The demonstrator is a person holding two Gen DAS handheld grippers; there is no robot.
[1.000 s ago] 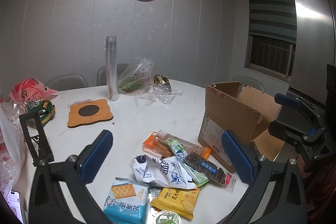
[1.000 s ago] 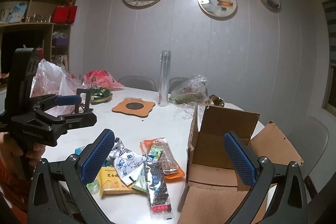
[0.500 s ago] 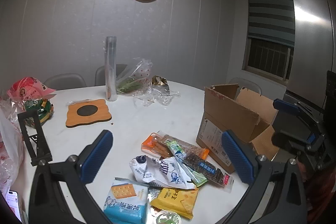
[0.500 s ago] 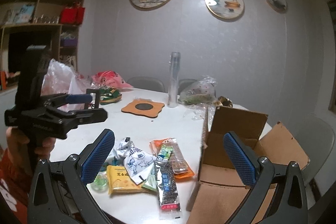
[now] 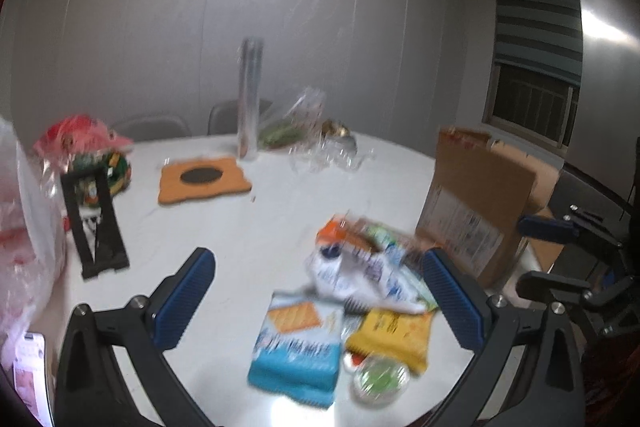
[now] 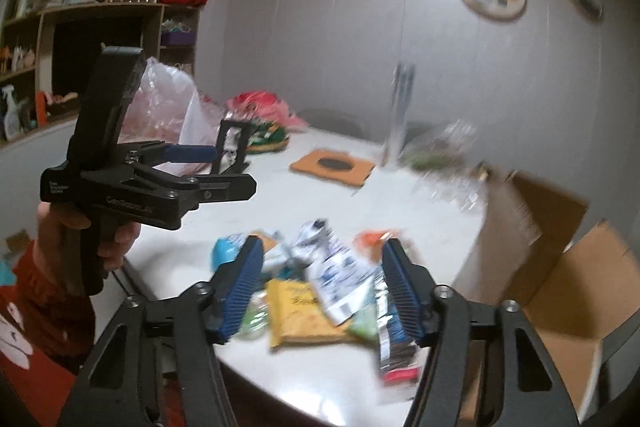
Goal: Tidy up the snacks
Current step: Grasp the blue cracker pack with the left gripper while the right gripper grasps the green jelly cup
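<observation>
- Your left gripper (image 5: 320, 303) hangs above the near edge of the white table (image 5: 248, 227), jaws wide apart with nothing between them; the snack pile (image 5: 360, 291) lies just ahead of and under its right finger.
- Your right gripper (image 6: 323, 287) hovers over the same pile, seen from the other side. Its jaws have just been closing to about half width; the white-and-blue wrapper (image 6: 336, 279) and the yellow packet (image 6: 300, 311) show in the gap below, but the pads press on nothing.
- The open cardboard box (image 6: 560, 275) stands just right of the pile, its near wall close to your right finger.
- A blue cracker packet (image 5: 298, 343) and a small green-lidded cup (image 5: 380, 379) sit nearest you in the left view.
- Farther back stand a tall clear tube (image 5: 250, 103), an orange mat (image 5: 202, 179), crumpled clear bags (image 5: 304, 131) and a black phone stand (image 5: 96, 223).
- Pink and white plastic bags (image 6: 168, 115) crowd the table's left side.
- Motion blur leaves the packet print and box label unreadable; the lettering on your left gripper's body is too small to make out.
</observation>
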